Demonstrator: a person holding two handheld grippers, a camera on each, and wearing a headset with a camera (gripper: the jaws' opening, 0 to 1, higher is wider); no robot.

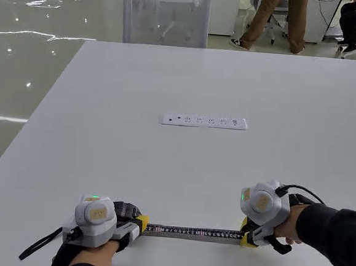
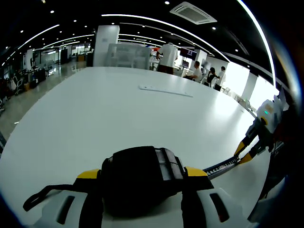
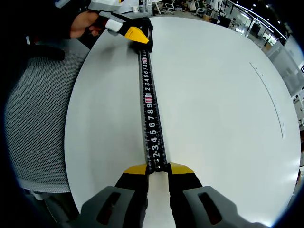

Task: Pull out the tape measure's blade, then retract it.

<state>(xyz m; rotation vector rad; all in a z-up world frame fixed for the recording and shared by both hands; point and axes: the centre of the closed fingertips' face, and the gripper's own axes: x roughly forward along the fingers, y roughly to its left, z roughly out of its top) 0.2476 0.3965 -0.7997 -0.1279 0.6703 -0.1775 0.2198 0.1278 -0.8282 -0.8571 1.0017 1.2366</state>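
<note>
Tape measure (image 1: 127, 215) sits at the near edge of the white table (image 1: 163, 169), its black body clamped between the yellow-tipped jaws of the left gripper (image 1: 135, 226); the blade (image 1: 195, 232) runs flat along the tabletop from that body to the right gripper (image 1: 245, 238), whose jaws are pinched on the blade's end, as the right gripper view shows plainly; so the pull-out looks done or nearly done, with the retraction to come. The main risk, as I judge it, is the thin end slipping from that narrow pinch; a spring-loaded blade would then whip back into the body, and could jolt the tape measure askew in the left jaws. Letting go all at once would cause the same snap; feeding the end back towards the body seems safer. Lifting or twisting the right gripper could buckle the blade, since it lies stretched with no support but the table. A black strap (image 1: 38, 245) trails off beside the left gripper and might snag a hand; the power strip (image 1: 205, 121) lies well apart and is no hazard.
</note>
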